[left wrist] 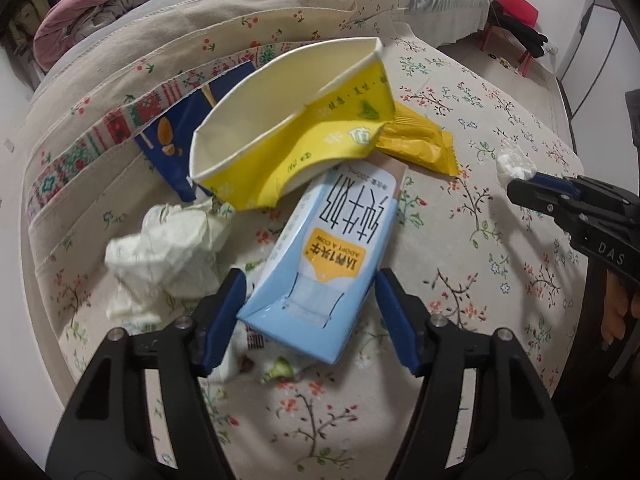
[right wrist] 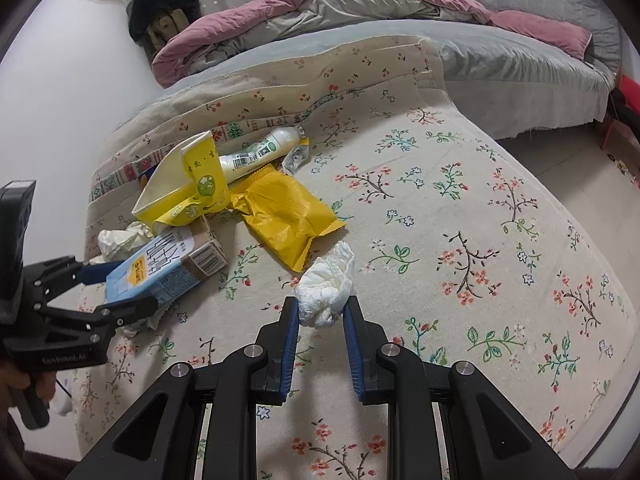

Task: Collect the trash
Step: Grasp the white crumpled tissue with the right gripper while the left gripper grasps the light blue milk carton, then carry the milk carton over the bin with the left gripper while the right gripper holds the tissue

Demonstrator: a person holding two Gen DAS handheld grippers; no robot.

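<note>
A light blue milk carton (left wrist: 332, 248) (right wrist: 160, 268) lies flat on the floral cloth (left wrist: 460, 240). My left gripper (left wrist: 310, 280) (right wrist: 116, 288) straddles its near end, jaws open, with a thin gap at the left pad. My right gripper (right wrist: 322, 312) (left wrist: 516, 188) is shut on a white tissue wad (right wrist: 328, 284) (left wrist: 514, 162), held just above the cloth. Beyond the carton lie a crushed yellow paper cup (left wrist: 288, 120) (right wrist: 188, 184), a yellow wrapper (left wrist: 420, 140) (right wrist: 284, 216), a crumpled tissue (left wrist: 168, 252) (right wrist: 116, 240), a dark blue packet (left wrist: 176, 136) and a white bottle (right wrist: 260, 152).
Small scraps (left wrist: 276, 368) lie under the carton's near end. A bed with a pink and grey duvet (right wrist: 360, 4) runs behind the cloth-covered surface. A red chair (left wrist: 516, 8) stands on the floor at the far right. A person's hand (right wrist: 24, 384) holds the left gripper.
</note>
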